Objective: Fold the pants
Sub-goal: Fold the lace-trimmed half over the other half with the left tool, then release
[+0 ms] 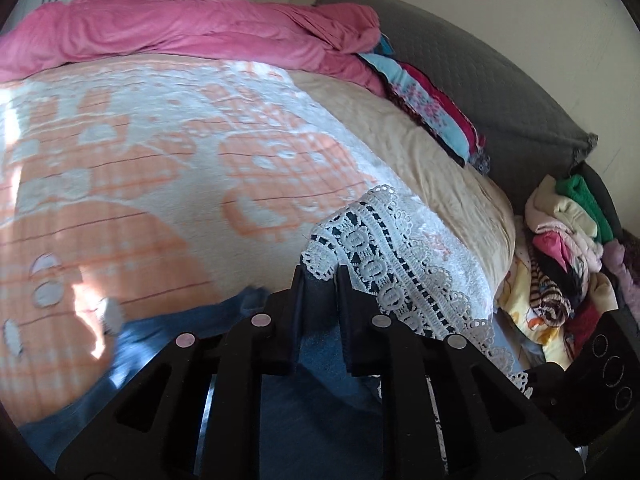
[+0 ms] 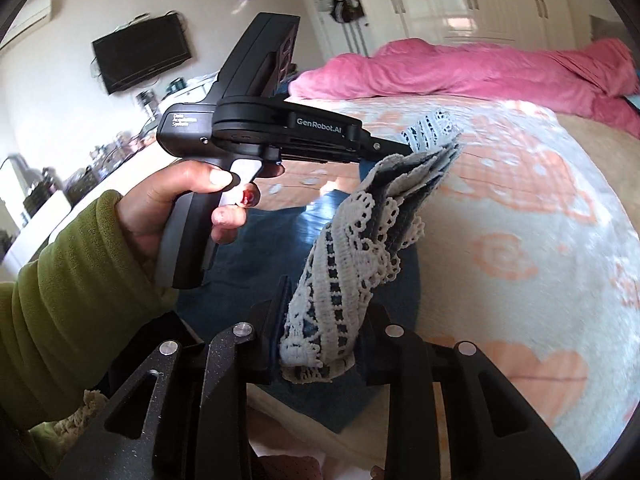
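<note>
The pants are blue denim (image 1: pixel 316 384) with a white lace hem (image 1: pixel 384 256). They hang over the orange and white bedspread (image 1: pixel 160 168). My left gripper (image 1: pixel 320 280) is shut on the lace hem, and it also shows in the right wrist view (image 2: pixel 404 148), gripping the far end of the hem. My right gripper (image 2: pixel 320 328) is shut on the near end of the same lace hem (image 2: pixel 340 280). The hem is held up and stretched between the two grippers, with the blue denim (image 2: pixel 260 256) spread on the bed below.
A pink duvet (image 1: pixel 180 28) lies bunched at the far side of the bed. Folded clothes (image 1: pixel 436 116) line the grey headboard (image 1: pixel 500 80). A pile of clothes (image 1: pixel 560 260) sits beside the bed at the right. A dresser and wall TV (image 2: pixel 142 54) stand at the left.
</note>
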The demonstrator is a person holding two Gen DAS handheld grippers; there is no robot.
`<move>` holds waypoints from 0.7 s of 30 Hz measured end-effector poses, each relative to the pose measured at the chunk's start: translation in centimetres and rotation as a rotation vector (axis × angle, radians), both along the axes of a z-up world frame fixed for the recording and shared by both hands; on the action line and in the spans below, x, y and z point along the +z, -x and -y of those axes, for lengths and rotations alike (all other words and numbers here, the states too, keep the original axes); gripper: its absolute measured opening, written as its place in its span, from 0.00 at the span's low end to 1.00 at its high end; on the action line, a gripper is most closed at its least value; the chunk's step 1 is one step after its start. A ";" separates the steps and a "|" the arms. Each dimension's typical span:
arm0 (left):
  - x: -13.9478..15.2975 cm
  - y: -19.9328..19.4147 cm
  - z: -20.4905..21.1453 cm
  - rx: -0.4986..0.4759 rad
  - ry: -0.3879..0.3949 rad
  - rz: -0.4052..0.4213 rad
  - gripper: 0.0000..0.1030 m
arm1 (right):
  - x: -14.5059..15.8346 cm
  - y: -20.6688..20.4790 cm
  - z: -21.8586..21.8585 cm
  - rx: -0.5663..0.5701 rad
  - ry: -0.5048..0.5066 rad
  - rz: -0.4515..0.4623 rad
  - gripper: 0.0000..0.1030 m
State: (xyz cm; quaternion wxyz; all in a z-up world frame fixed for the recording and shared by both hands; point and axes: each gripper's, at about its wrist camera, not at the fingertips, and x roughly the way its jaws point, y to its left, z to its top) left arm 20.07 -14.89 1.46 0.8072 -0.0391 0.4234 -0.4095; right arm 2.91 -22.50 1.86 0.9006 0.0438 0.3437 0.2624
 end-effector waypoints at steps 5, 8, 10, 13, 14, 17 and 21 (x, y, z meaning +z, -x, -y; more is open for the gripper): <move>-1.3 -0.7 -7.8 0.177 0.040 -0.042 0.16 | -1.2 -1.6 -5.9 0.092 0.104 0.000 0.25; -1.9 -0.2 -13.1 0.311 0.099 -0.075 0.23 | -2.8 -1.7 -9.7 0.138 0.203 -0.010 0.25; -2.0 0.6 -15.7 0.361 0.149 -0.101 0.27 | -3.9 -1.0 -11.8 0.174 0.263 0.007 0.27; -2.3 1.9 -17.3 0.368 0.178 -0.119 0.36 | -5.1 -0.1 -14.1 0.201 0.339 0.053 0.31; -2.5 2.1 -17.3 0.358 0.182 -0.129 0.40 | -5.4 0.2 -14.6 0.204 0.357 0.070 0.35; -3.6 2.3 -17.4 0.363 0.149 -0.153 0.43 | -5.5 1.5 -14.4 0.197 0.383 0.135 0.47; -4.9 2.2 -16.5 0.358 0.117 -0.196 0.44 | -5.2 3.1 -13.4 0.172 0.423 0.182 0.55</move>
